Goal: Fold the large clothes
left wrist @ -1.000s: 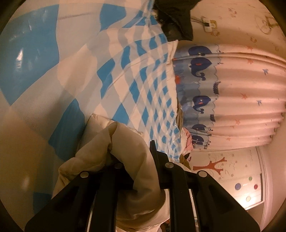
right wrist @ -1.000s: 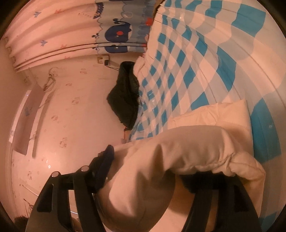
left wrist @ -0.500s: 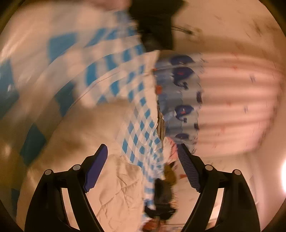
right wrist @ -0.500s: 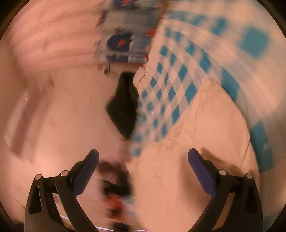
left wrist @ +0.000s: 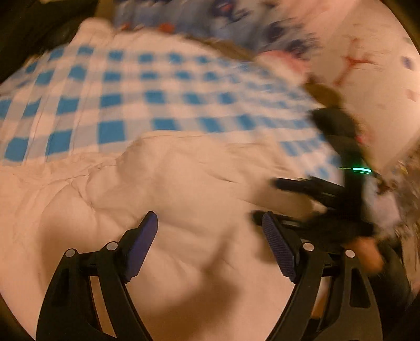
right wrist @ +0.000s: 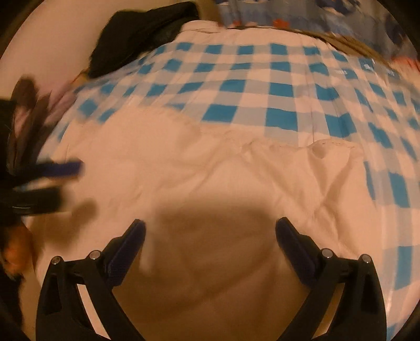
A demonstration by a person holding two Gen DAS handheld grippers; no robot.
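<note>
A large cream quilted garment [left wrist: 162, 188] [right wrist: 199, 178] lies spread on a bed with a blue and white checked sheet [left wrist: 136, 99] [right wrist: 262, 86]. My left gripper [left wrist: 210, 223] hangs open above the garment, nothing between its blue pads. My right gripper [right wrist: 210, 228] also stands wide open over the cream cloth, its shadow falling on the fabric below. In the left wrist view the right gripper [left wrist: 288, 199] shows blurred at the right edge. In the right wrist view the left gripper [right wrist: 52, 178] shows blurred at the left edge.
A dark garment [right wrist: 141, 34] lies at the bed's far left corner. A whale-print curtain [left wrist: 223, 21] hangs behind the bed. A wall with a red tree decal [left wrist: 351, 63] stands at the right. The person's hand [left wrist: 365, 254] shows low right.
Both grippers let go of the cream garment and opened. The garment now lies flat on the bed. Both views rolled from sideways to upright, and both hands pulled back above the cloth.
</note>
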